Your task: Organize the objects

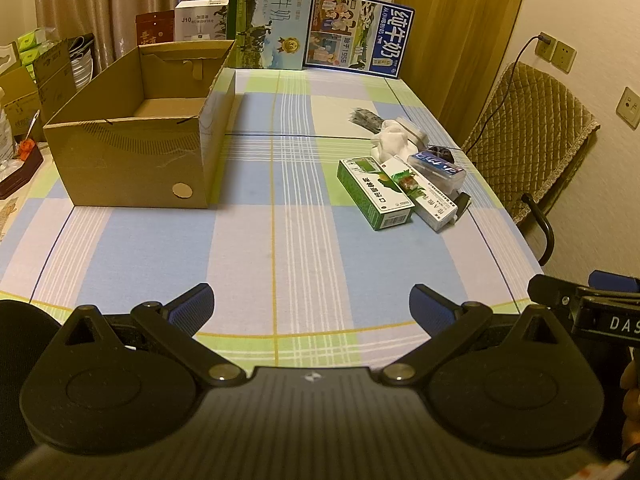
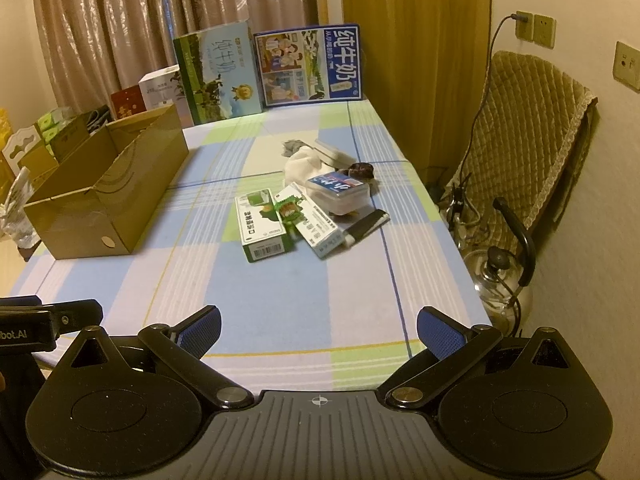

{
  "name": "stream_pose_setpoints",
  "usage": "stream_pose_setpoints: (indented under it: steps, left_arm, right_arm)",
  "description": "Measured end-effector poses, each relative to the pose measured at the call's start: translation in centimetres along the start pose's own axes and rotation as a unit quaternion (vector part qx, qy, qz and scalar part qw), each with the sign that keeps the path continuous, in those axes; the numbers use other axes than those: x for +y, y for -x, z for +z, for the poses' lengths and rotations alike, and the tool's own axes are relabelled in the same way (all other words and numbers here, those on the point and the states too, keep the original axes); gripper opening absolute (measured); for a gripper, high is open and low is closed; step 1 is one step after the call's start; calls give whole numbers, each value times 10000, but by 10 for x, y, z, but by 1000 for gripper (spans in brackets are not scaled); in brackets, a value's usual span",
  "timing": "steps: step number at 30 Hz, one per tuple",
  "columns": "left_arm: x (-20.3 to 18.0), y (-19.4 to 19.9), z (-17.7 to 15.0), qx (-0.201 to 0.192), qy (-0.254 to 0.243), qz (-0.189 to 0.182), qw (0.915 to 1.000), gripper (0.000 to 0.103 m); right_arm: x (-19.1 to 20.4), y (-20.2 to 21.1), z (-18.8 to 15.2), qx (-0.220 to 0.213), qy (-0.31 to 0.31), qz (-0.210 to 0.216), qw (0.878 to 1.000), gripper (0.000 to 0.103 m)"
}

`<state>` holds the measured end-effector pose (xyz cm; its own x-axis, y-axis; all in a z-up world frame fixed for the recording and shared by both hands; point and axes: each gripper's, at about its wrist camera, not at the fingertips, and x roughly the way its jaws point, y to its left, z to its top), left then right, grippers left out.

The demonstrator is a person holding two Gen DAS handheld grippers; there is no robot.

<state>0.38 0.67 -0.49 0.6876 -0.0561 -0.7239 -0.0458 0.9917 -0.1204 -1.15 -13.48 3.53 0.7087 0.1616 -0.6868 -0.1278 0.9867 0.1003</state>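
Small boxes heaped right of centre on checked tablecloth (image 1: 280, 216), cardboard box (image 1: 132, 152) open at left.

Green box (image 1: 374, 194) lying flat at front of heap, touching white box (image 1: 424, 196) with sweet wrapper (image 1: 406, 180) on top; clear plastic case (image 1: 438, 166) behind, black marker (image 2: 366, 228) beside, white cloth (image 1: 394, 138) further back. Left gripper (image 1: 310, 308) at bottom of frame, fingers spread wide, grasping nothing. Right gripper (image 2: 318, 330) likewise released and empty. Two milk cartons (image 1: 356, 34) upright at far edge, top centre.
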Motion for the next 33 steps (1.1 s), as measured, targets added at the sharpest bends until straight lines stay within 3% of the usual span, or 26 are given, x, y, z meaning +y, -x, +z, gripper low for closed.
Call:
stream_pose_setpoints:
  steps: [9, 19, 33]
  left_arm:
    - [0, -13, 5, 102, -8, -92, 9999, 102]
    - [-7, -70, 32, 214, -97, -70, 9997, 102]
    - [-6, -152, 65, 354, -351, -98, 9987, 102]
  right_arm:
    - [-11, -13, 4, -43, -43, 32, 10000, 101]
    - [-21, -68, 35, 40, 442, 336, 9985, 100]
    - [-15, -187, 63, 500, 1258, 397, 9900, 64]
